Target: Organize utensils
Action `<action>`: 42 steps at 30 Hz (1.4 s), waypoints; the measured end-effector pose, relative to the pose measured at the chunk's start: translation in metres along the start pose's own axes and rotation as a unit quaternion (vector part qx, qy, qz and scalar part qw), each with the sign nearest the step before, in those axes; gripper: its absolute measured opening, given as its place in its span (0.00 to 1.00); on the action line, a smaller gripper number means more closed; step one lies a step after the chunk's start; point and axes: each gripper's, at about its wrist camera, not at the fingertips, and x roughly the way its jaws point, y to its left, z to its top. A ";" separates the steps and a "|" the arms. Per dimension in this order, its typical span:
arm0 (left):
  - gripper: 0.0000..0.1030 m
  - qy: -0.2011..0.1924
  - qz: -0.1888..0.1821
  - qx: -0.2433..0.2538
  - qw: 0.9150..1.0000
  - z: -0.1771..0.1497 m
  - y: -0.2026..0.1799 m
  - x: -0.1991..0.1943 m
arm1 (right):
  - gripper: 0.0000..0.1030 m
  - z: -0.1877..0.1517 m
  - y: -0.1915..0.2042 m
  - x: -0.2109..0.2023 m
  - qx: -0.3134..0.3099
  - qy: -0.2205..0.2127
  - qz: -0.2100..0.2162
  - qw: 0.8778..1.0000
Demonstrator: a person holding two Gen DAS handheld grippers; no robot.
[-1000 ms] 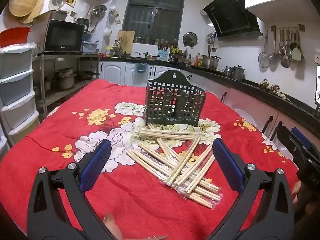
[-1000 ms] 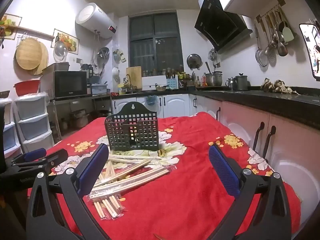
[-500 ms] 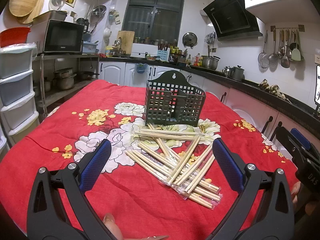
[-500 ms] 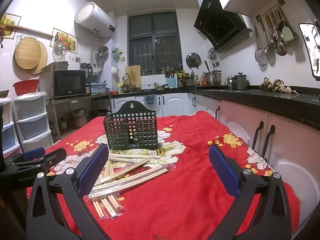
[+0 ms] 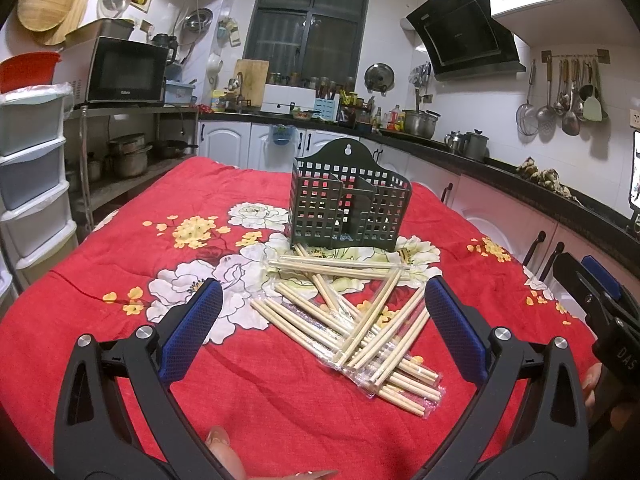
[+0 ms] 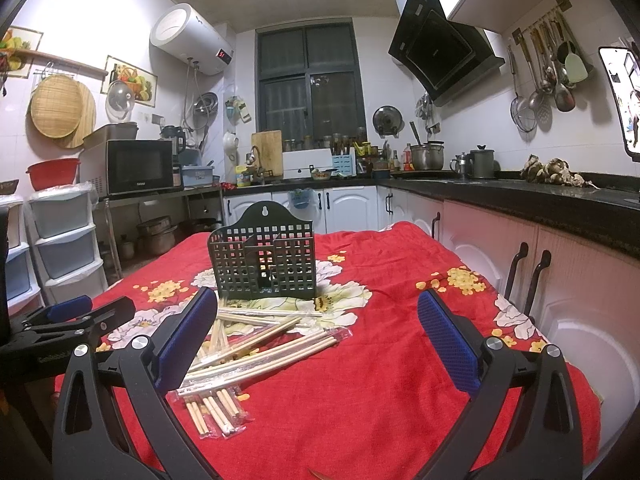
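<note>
1. Bamboo chopsticks, plastic-wrapped, lie heaped just before the holder on my surface.
2. My left gripper and right gripper hang wide open, empty.
3. Slick crossed wrappers could slip or drag neighbours.

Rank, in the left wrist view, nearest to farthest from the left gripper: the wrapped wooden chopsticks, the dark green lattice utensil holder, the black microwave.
1. Wrapped wooden chopsticks: piled on the red cloth just ahead of the open left gripper.
2. Dark green lattice utensil holder: upright behind the pile.
3. Black microwave: far left, on a shelf.
</note>
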 end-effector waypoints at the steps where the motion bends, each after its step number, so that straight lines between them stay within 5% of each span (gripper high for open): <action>1: 0.91 0.000 0.000 0.000 1.000 0.000 0.000 0.000 | 0.94 0.000 0.000 0.000 0.000 0.000 0.000 1.000; 23: 0.91 0.021 0.000 -0.015 1.000 0.000 0.005 0.004 | 0.94 0.003 0.004 0.009 -0.008 0.031 0.011 0.999; 42: 0.91 0.038 0.025 -0.033 0.998 0.050 0.036 0.041 | 0.94 0.050 -0.004 0.067 -0.008 0.097 0.036 0.995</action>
